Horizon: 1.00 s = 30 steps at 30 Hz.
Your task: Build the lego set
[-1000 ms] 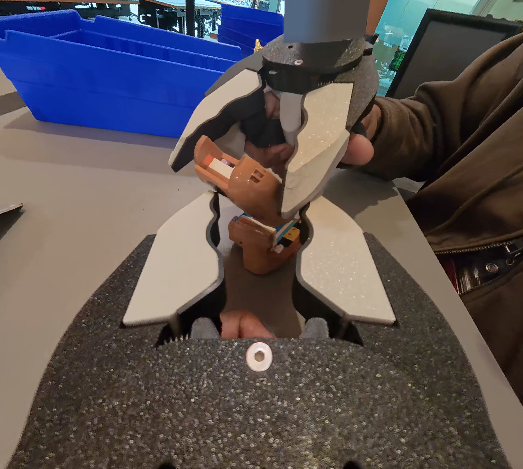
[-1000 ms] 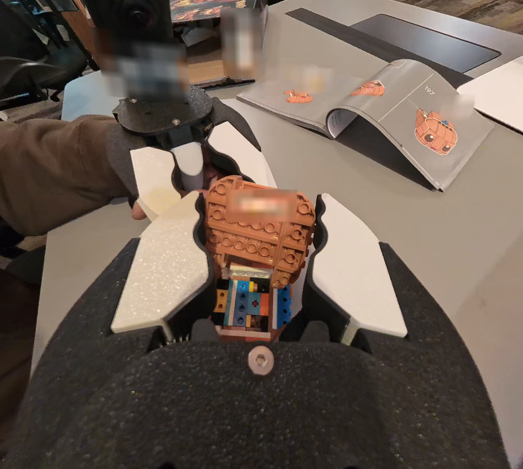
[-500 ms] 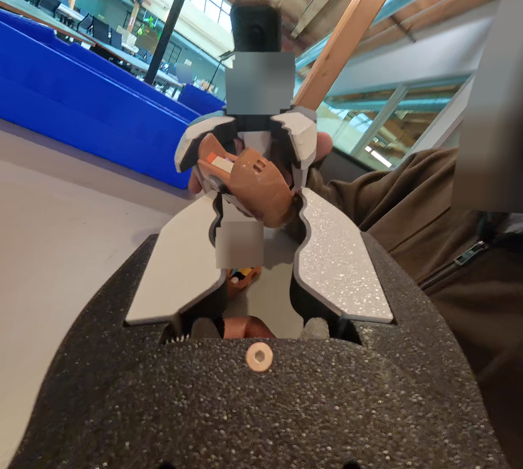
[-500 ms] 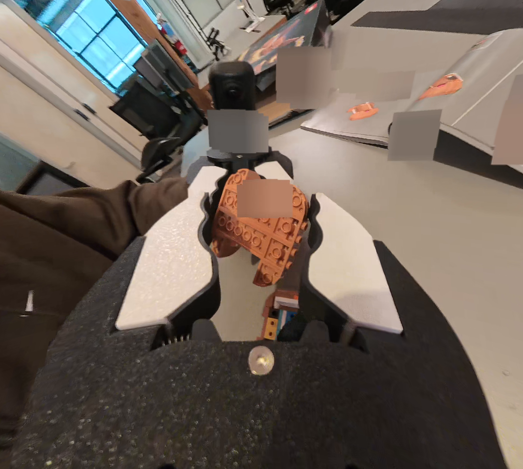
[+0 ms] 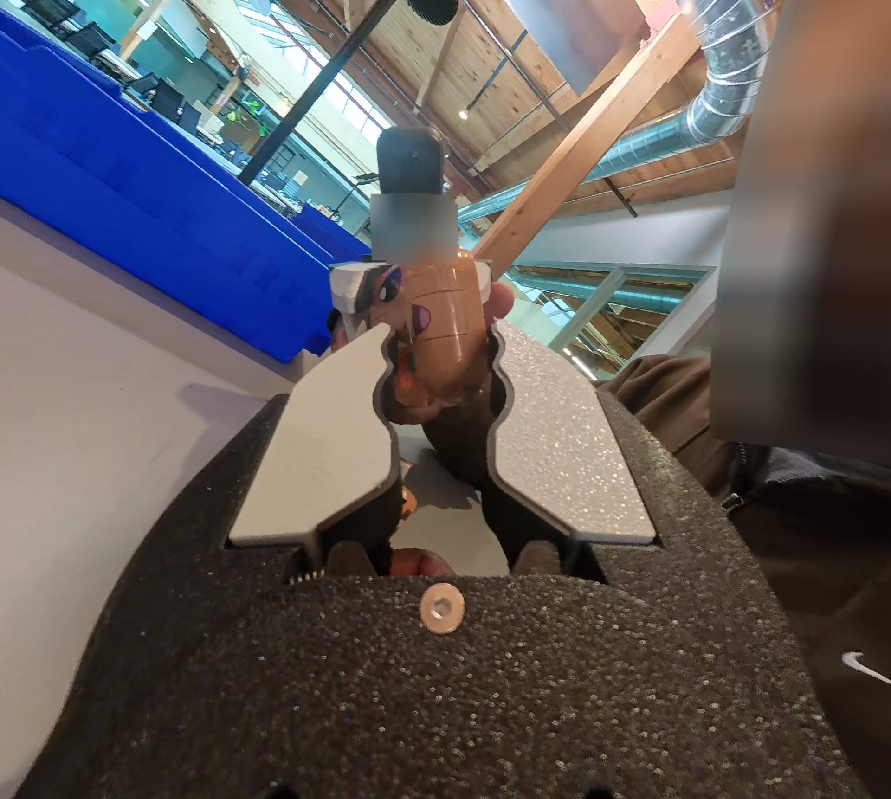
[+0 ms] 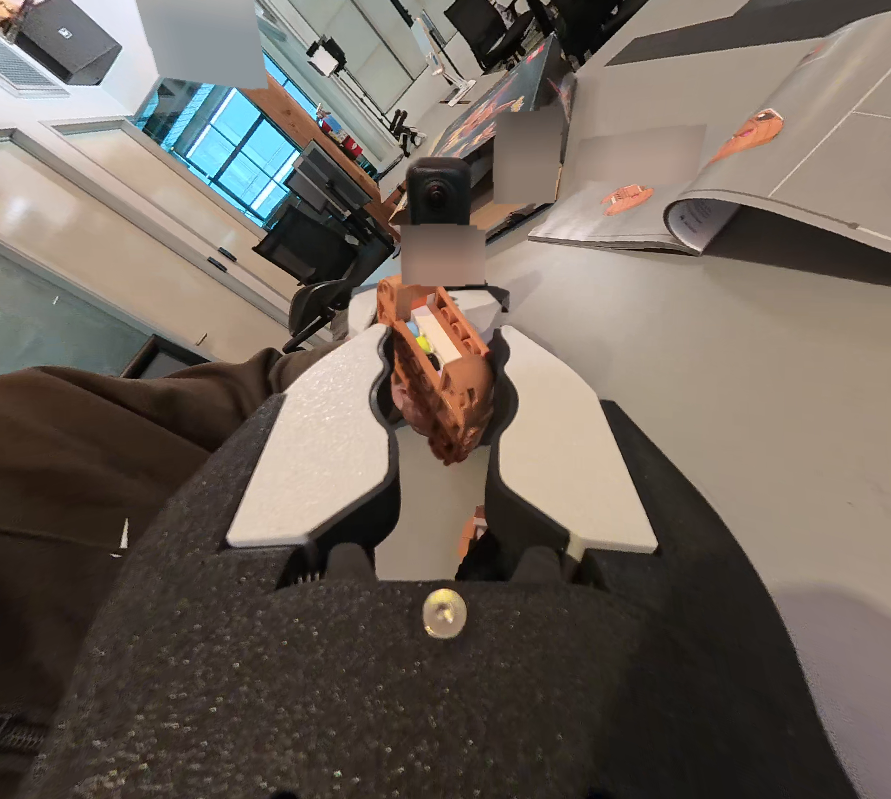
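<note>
A rounded brown lego piece [image 5: 443,318] with printed eyes is held up in the air, above the grey table [image 5: 96,414]. My left gripper [image 5: 438,335] is shut on its near end. My right gripper [image 5: 414,289] faces me and is shut on its far end. In the right wrist view my right gripper [image 6: 441,335] clamps the same piece [image 6: 448,385], whose open side shows coloured bricks inside. A second brown lego part [image 6: 475,535] lies low between the fingers, mostly hidden; a sliver of it also shows in the left wrist view [image 5: 407,503].
Blue bins [image 5: 144,197] stand at the table's far left. An open instruction booklet [image 6: 723,178] and the set's box [image 6: 506,110] lie at the far right. A person's brown sleeve [image 6: 120,438] is on the left. My two grippers' fingertips are within a few centimetres of each other.
Both grippers have risen and tilted upward, so the views now show ceiling and room. The brown piece has turned between them. Both pairs of fingers have narrowed onto it; the lower part stays below.
</note>
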### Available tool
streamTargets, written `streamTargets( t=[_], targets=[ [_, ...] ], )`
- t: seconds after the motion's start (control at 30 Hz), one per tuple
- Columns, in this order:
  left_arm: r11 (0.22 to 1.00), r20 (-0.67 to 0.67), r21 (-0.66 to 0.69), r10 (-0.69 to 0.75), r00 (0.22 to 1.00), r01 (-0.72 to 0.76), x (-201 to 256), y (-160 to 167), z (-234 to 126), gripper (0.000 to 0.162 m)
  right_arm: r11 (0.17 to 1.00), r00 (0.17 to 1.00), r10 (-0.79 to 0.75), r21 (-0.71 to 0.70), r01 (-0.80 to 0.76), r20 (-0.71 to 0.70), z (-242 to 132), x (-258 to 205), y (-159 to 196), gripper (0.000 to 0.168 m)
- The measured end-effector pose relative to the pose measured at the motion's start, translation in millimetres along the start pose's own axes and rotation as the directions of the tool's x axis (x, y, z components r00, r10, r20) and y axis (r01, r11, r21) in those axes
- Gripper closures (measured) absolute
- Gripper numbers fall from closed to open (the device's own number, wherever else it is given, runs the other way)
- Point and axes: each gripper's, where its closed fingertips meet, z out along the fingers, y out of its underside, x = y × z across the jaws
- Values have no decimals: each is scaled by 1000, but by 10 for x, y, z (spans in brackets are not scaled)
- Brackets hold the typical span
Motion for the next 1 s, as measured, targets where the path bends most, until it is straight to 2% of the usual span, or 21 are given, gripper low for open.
streamTargets(
  t=[0.1,0.23,0.4,0.57,0.73,0.9,0.93,1.0],
  targets=[
    [999,49,-21,36,998,-36,-49,-4,-16,130,999,999,-32,-2,32,-21,-10,28,34,133],
    [987,130,-122,118,984,-102,-129,82,-28,130,984,980,-179,-44,175,-91,-2,64,124,138],
    [932,186,-261,305,934,-253,-204,169,-77,133,967,964,-241,-109,229,-114,28,108,236,138],
    [790,220,-426,563,796,-441,-320,237,-152,139,960,960,-242,-176,216,-142,33,215,335,136],
    [714,220,-499,653,725,-492,-368,267,-183,139,958,955,-240,-204,204,-172,13,267,369,131],
    [550,204,-637,796,570,-540,-499,344,-260,139,959,938,-257,-181,219,-231,-122,299,286,128],
    [554,207,-645,790,577,-527,-509,363,-262,139,960,936,-258,-177,219,-239,-147,300,278,128],
    [608,243,-633,744,622,-480,-526,370,-265,139,957,928,-269,-178,229,-256,-202,301,282,128]
  ],
)
